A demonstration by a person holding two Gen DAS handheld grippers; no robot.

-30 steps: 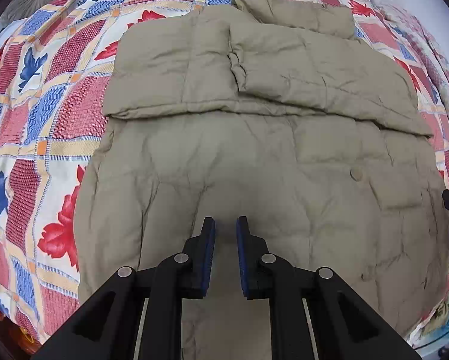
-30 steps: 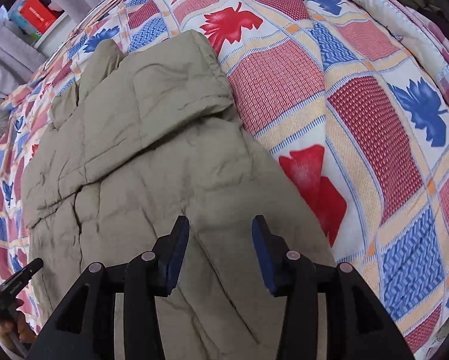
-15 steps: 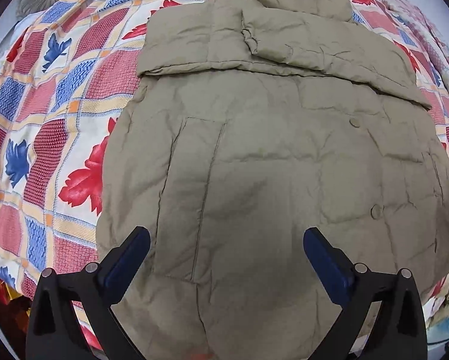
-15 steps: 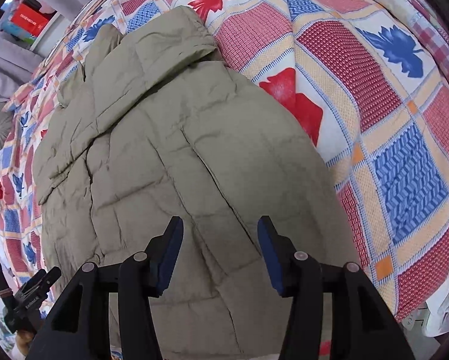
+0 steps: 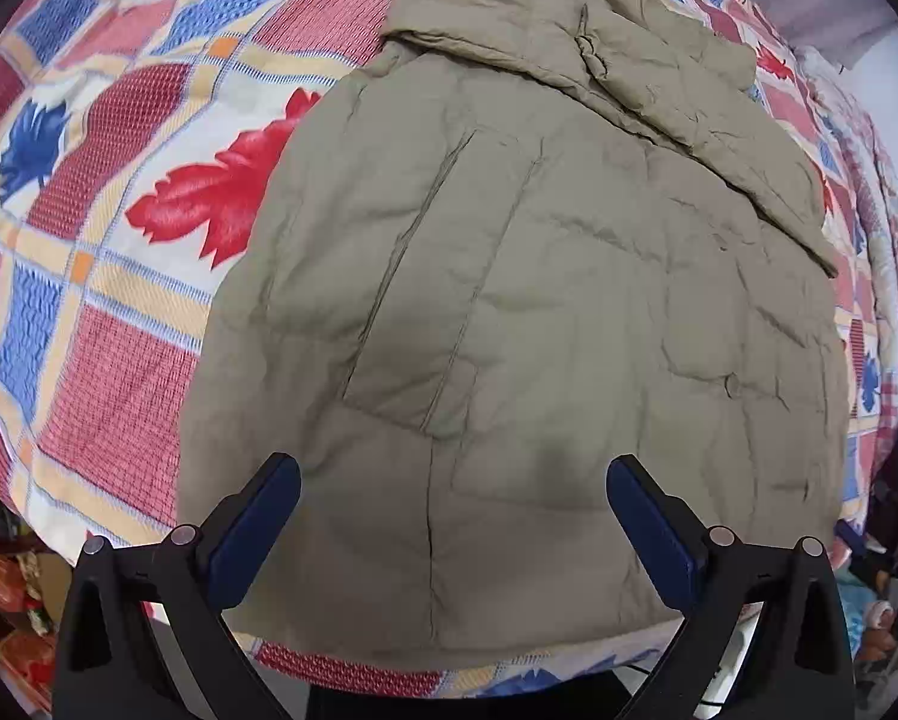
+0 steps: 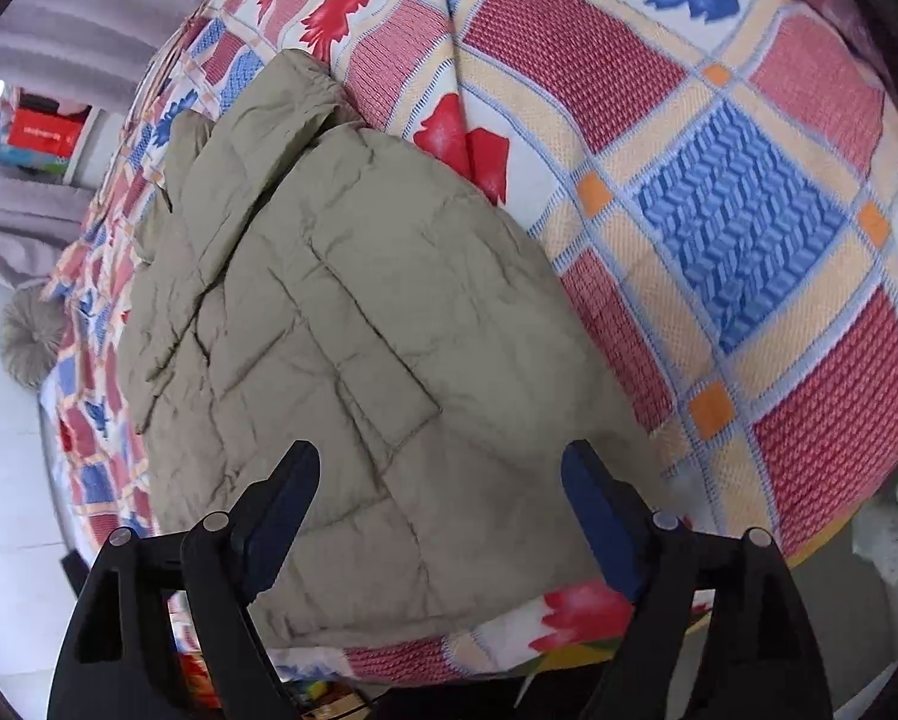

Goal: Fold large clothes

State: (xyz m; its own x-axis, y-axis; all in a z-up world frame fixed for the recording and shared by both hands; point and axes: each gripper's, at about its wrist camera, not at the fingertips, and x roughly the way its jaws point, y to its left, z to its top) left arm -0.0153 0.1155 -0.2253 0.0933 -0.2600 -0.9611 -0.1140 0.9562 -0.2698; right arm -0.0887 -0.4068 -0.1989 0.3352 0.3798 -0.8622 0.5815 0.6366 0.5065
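Khaki padded jacket (image 5: 569,312) flat on quilt (image 5: 101,276), sleeve ends hidden; both hand-held grippers (image 5: 452,501) (image 6: 440,495) wide open, empty.

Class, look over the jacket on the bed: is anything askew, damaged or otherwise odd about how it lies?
Nothing stands out. The jacket lies flat on the patterned bedspread, its upper part folded over at the far end, only creased. Its near hem reaches the bed's edge but does not hang off.
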